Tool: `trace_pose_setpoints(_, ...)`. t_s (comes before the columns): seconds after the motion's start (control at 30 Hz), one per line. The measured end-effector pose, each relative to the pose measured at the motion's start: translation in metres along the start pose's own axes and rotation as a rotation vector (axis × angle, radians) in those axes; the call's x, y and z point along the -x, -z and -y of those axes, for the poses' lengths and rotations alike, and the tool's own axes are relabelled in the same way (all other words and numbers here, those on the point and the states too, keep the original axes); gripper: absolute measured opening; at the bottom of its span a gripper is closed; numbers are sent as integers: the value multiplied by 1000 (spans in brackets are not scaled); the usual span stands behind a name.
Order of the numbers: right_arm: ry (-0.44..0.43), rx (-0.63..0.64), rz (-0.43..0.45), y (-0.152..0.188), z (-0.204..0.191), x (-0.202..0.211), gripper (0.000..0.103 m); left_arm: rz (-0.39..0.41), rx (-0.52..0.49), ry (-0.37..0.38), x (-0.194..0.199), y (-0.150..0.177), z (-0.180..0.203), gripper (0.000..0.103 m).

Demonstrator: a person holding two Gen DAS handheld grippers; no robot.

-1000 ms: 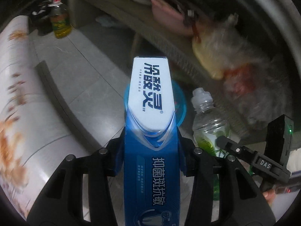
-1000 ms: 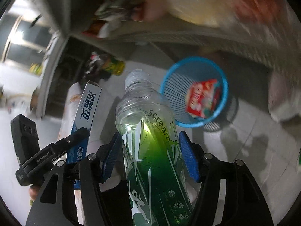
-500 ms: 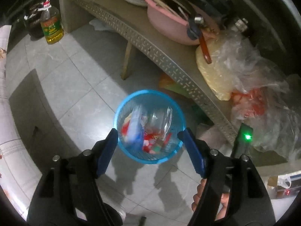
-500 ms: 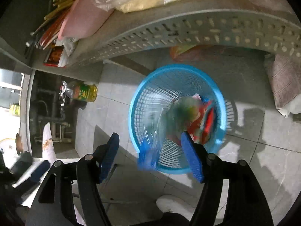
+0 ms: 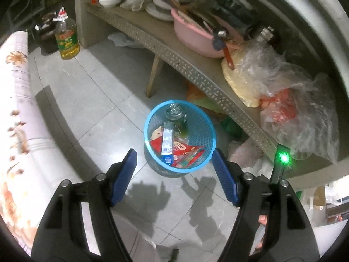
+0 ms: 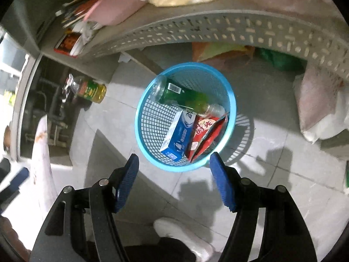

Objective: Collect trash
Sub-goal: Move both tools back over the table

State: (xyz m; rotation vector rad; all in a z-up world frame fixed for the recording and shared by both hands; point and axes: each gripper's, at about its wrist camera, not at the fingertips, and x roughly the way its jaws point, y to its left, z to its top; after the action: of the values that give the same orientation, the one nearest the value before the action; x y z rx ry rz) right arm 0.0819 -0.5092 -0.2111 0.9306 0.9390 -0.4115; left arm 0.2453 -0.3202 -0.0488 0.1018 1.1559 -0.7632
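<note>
Left gripper [image 5: 174, 163] and right gripper [image 6: 174, 168]: fingers released, empty. Blue basket [image 6: 230, 96] on the floor holds a green bottle [image 6: 187, 98], toothpaste box [image 6: 178, 135] and, apparently, a red snack wrapper [image 6: 205, 135].

Both tools share one build: the left gripper [image 5: 174, 166] and right gripper [image 6: 174, 170] each have glossy black plastic arms with slotted cut-outs, silver round screw heads at the pivots, and blue ribbed pads [image 5: 123, 176] on the fingers. Below the right one, a white shoe [image 6: 183, 238] shows, possibly the person's own.
</note>
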Motion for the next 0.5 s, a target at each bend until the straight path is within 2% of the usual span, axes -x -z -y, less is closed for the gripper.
trace_pose_setpoints(0.17,-40,173,45,12,-44,36,66,115,39,22,68,41,-25,68)
trace_pose_setpoints(0.23,-77,250,68,14,-67,50,66,167,62,-3,95,60,-41,68)
trace_pose_setpoints(0.33,-180,400,98,16,-125,74,66,265,147,-85,143,96,-81,68)
trace_pose_setpoints(0.37,-241,463,100,19,-153,82,66,293,184,-123,157,108,-95,68)
trace_pose_setpoints(0.47,-397,609,65,30,-228,93,66,387,334,-254,207,147,-149,68)
trace_pose_setpoints(0.5,-459,653,38,36,-256,94,66,415,376,-275,220,157,-164,68)
